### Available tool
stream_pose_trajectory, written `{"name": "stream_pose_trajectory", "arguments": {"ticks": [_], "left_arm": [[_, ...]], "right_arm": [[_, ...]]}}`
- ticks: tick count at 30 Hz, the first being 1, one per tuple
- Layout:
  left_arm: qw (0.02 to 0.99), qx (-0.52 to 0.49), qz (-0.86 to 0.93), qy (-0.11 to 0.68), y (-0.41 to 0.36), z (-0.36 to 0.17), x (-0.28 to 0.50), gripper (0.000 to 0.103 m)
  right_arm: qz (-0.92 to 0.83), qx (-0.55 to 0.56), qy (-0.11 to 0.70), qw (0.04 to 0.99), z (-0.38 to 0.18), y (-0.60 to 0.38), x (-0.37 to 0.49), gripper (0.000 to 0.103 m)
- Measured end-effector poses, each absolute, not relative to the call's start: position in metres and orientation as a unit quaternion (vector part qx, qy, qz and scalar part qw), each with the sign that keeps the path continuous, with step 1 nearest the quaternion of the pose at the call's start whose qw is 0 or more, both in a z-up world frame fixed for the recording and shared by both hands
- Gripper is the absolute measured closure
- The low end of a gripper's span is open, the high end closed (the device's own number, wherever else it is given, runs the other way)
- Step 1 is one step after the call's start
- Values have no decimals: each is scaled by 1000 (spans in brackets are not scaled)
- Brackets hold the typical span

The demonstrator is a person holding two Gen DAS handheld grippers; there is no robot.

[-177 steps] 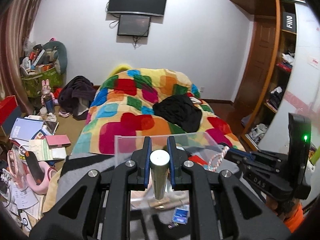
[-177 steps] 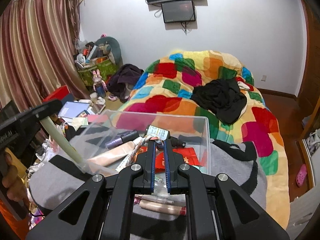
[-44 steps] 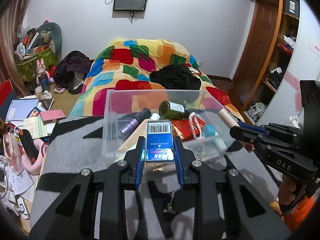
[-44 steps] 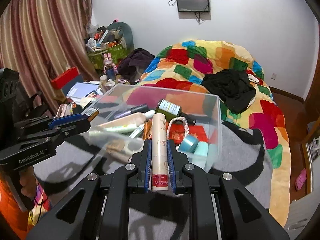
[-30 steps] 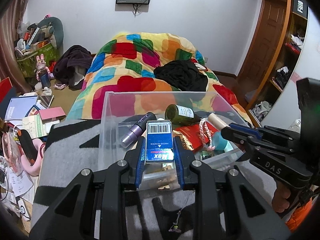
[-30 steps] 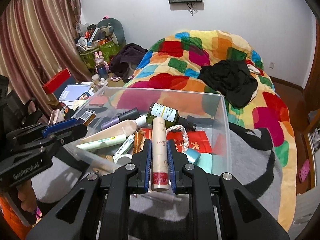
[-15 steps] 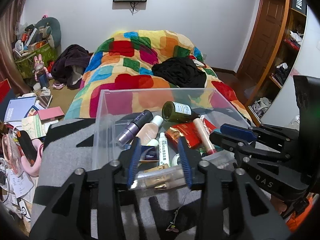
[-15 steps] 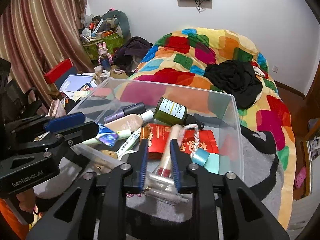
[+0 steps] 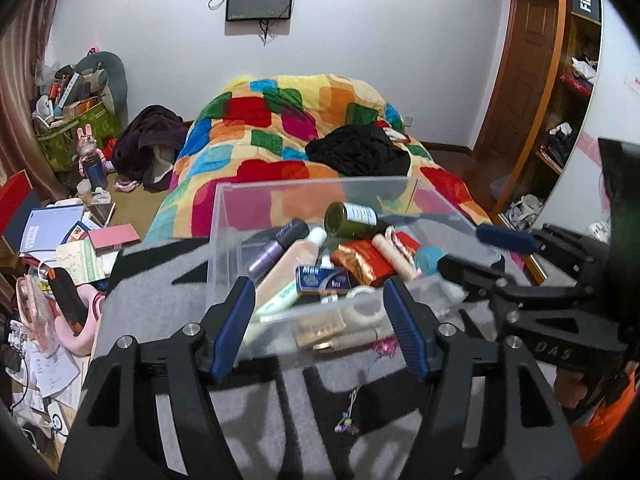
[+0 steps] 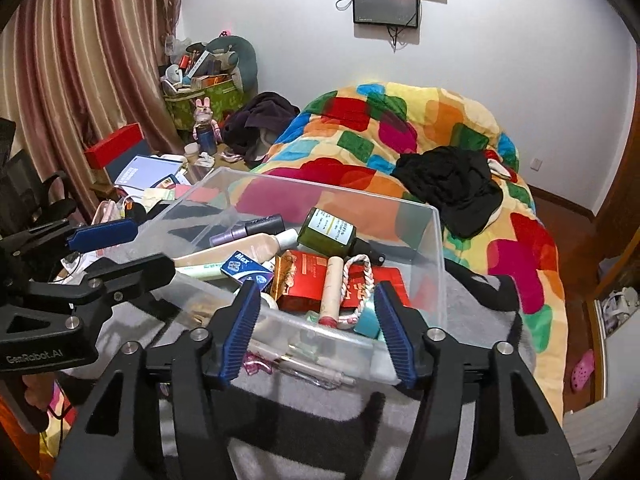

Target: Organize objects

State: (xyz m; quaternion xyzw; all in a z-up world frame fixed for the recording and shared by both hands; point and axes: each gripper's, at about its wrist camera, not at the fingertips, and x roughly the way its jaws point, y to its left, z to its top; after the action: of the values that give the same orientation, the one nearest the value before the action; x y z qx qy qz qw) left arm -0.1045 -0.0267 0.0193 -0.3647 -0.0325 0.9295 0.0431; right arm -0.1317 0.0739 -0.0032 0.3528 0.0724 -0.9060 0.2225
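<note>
L gripper [image 9: 320, 330] & R gripper [image 10: 318, 326] jaws opening, empty; clear bin [image 10: 438, 264] just ahead.

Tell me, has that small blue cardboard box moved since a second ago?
Yes. The small blue cardboard box left the opening left tongs and now lies inside the clear plastic bin.
</note>
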Motion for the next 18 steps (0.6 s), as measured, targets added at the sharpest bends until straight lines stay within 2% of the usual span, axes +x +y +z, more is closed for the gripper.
{"name": "stream_pose_trajectory", "arguments": {"ticks": [2,16,18], "left_arm": [[43,-373,926,-36,-29,15,-101,25],[62,-451,890,-9,-19,-46,-84,25],[71,-463,883,-3,-14,-54,-84,31]], "right_arm": [[-908,349,75,219,-3,77,-127,43],[-899,383,81,198,-35,110,-108,33],[-894,397,81,194,-45,111,-112,33]]}}
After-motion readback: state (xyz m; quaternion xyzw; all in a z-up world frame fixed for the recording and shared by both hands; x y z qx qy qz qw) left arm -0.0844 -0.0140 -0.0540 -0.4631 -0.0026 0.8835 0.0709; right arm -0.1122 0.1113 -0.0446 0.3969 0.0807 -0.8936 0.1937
